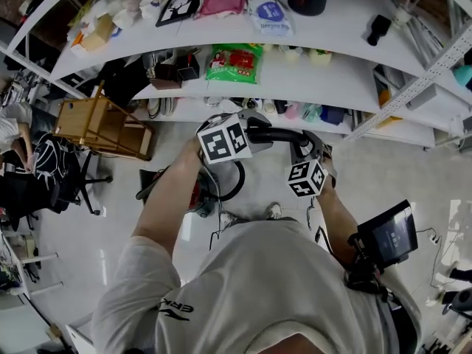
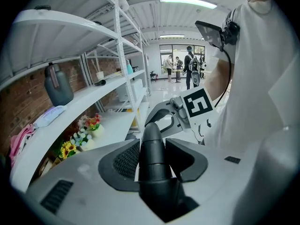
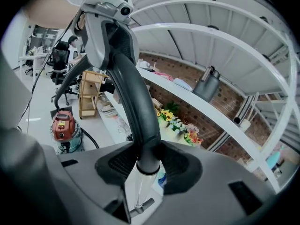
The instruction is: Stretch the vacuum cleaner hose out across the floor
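I hold the vacuum's rigid black curved tube (image 1: 276,133) in the air between both grippers, in front of the shelves. My left gripper (image 1: 247,129) is shut on one end of the tube (image 2: 152,146). At the other end my right gripper (image 1: 316,152) is shut on the tube's cuff (image 3: 148,159), where a clear pipe section starts. The black hose (image 1: 237,183) loops down from the tube to the red vacuum cleaner (image 3: 64,127), which stands on the floor below me and is mostly hidden by my left arm in the head view.
White curved shelves (image 1: 346,76) with a green packet (image 1: 234,63), a dark jug (image 3: 208,87) and flowers (image 3: 178,122) run close ahead. A wooden stool (image 1: 103,124) and an office chair (image 1: 63,169) stand at the left. A screen (image 1: 391,234) hangs at my right hip.
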Tool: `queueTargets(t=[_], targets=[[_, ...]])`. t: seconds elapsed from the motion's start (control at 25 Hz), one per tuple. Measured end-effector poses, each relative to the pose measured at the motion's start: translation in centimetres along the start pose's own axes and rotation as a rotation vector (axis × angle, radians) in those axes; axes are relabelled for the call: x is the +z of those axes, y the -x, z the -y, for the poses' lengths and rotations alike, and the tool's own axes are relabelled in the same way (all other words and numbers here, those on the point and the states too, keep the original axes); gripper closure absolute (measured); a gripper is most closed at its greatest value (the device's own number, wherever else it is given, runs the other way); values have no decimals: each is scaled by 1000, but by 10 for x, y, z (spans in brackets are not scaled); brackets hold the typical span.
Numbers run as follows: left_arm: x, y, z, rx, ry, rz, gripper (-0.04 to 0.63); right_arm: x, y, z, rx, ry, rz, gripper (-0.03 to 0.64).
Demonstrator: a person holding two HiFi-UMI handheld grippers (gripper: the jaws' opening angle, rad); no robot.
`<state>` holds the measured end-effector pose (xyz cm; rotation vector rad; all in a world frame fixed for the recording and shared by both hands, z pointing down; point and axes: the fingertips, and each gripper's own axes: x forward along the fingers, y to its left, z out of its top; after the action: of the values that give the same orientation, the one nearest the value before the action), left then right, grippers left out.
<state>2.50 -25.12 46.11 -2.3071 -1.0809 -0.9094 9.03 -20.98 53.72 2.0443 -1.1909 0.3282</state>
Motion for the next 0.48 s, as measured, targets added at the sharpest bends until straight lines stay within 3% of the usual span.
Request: queueTargets(t=[0.24,0.48], targets=[[31,-31,-8,-26,-41,8,425,-29,3,31,-24,-40,-26,459],[66,-58,-18,-61,-150,-3,425,-52,5,65,-84,-101,-57,459]])
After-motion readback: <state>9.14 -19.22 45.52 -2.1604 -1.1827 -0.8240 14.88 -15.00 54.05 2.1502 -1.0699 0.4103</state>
